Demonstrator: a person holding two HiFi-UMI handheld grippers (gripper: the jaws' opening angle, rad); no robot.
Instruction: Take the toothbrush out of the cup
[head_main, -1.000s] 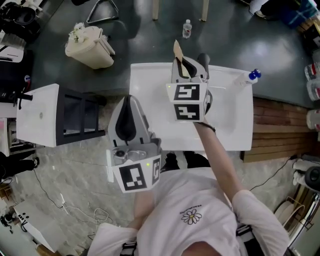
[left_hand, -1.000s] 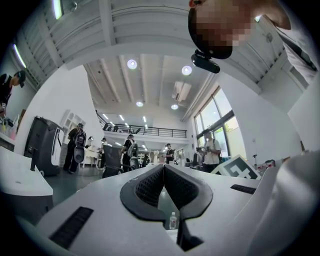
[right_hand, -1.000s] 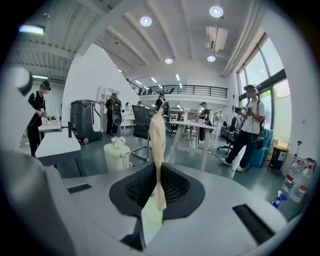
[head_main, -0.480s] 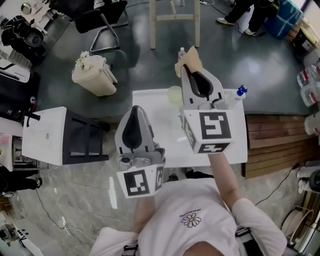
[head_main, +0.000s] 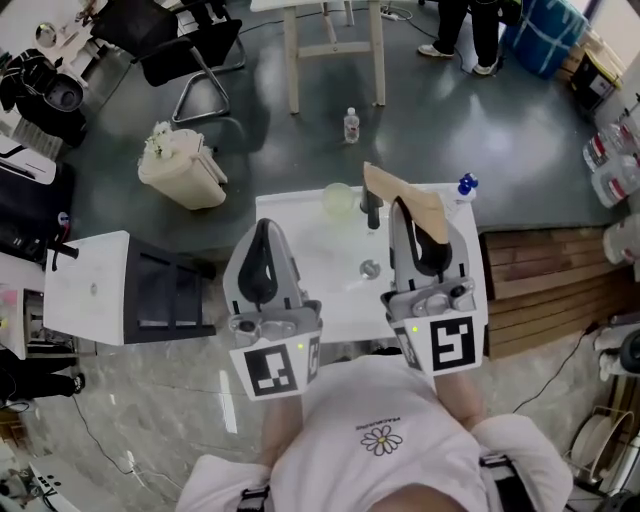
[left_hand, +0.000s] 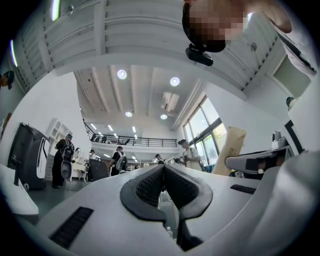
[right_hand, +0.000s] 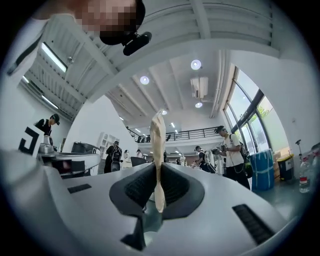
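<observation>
My right gripper (head_main: 403, 206) is shut on the toothbrush (head_main: 402, 189), a flat tan piece that sticks out past the fingertips, raised above the white sink (head_main: 300, 250). The right gripper view shows it edge-on as a thin cream strip (right_hand: 158, 134) pinched between the pads of that gripper (right_hand: 157, 170). The pale yellow-green cup (head_main: 338, 200) stands at the sink's far edge, apart from both grippers. To the left, my left gripper (head_main: 262, 228) is held up with its jaws shut and nothing between them (left_hand: 163, 167). From the left gripper view the toothbrush (left_hand: 229, 149) shows at right.
A dark faucet (head_main: 372, 210) and the drain (head_main: 369, 268) lie between the grippers. A blue-capped bottle (head_main: 460, 188) stands at the sink's far right corner. On the floor are a beige bin (head_main: 180, 165) and a small bottle (head_main: 351, 125). A white cabinet (head_main: 90, 285) stands left, wooden slats (head_main: 545, 290) right.
My right gripper has lifted and drawn back toward me with the toothbrush, leaving the cup uncovered on the sink. The left gripper has risen a little.
</observation>
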